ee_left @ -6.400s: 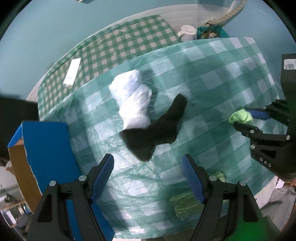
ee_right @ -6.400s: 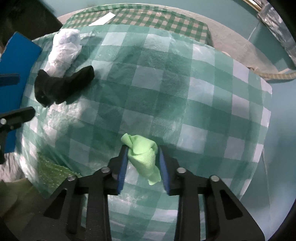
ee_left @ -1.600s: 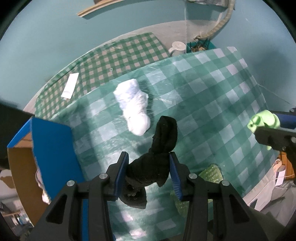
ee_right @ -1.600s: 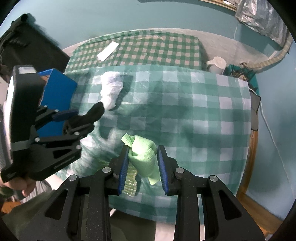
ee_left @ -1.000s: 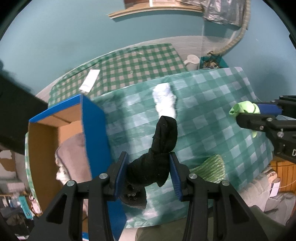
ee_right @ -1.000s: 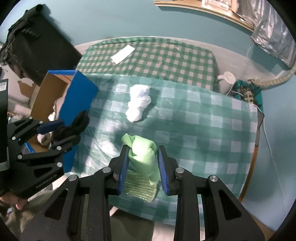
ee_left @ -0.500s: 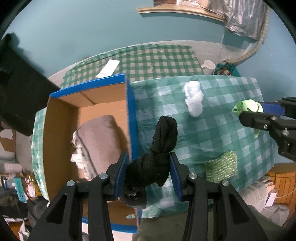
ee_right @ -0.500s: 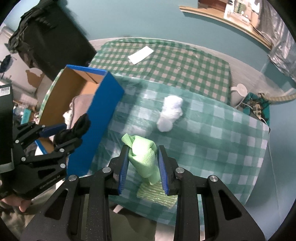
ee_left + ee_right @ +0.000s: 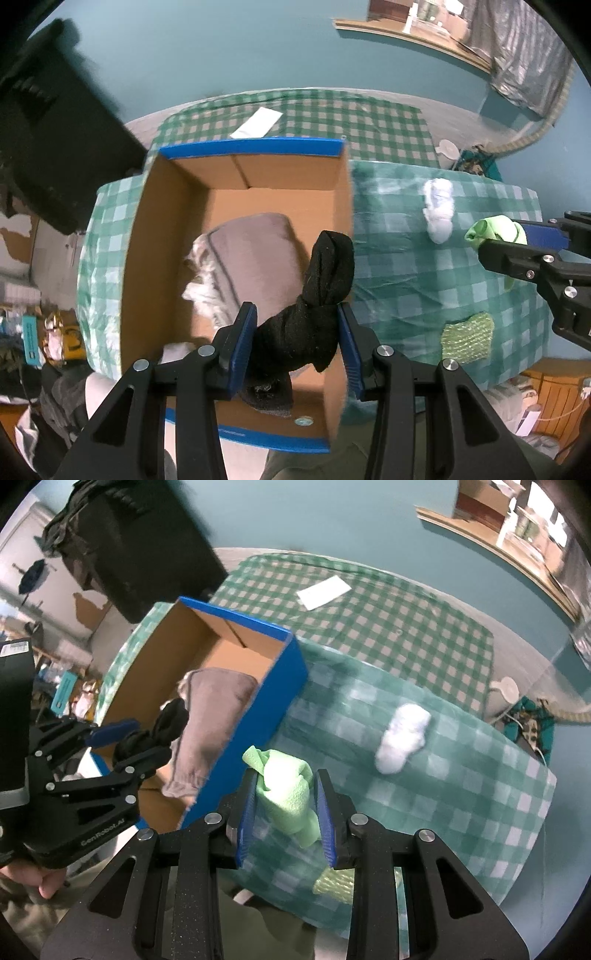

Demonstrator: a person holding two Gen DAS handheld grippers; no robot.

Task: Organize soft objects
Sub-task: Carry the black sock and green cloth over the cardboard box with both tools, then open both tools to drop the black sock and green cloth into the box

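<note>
Worktop under glossy green-and-white checked plastic cloth, teal walls around. Left gripper clamped on knotted black fuzzy sock, above open blue cardboard box with folded grey fabric inside. Right gripper squeezing soft light-green cloth. White rolled sock and green bubble-textured pad lying on cloth.

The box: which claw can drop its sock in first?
The left claw. Its black sock already hangs over the open box, while the right claw holds the green sock over the tablecloth beside it.
</note>
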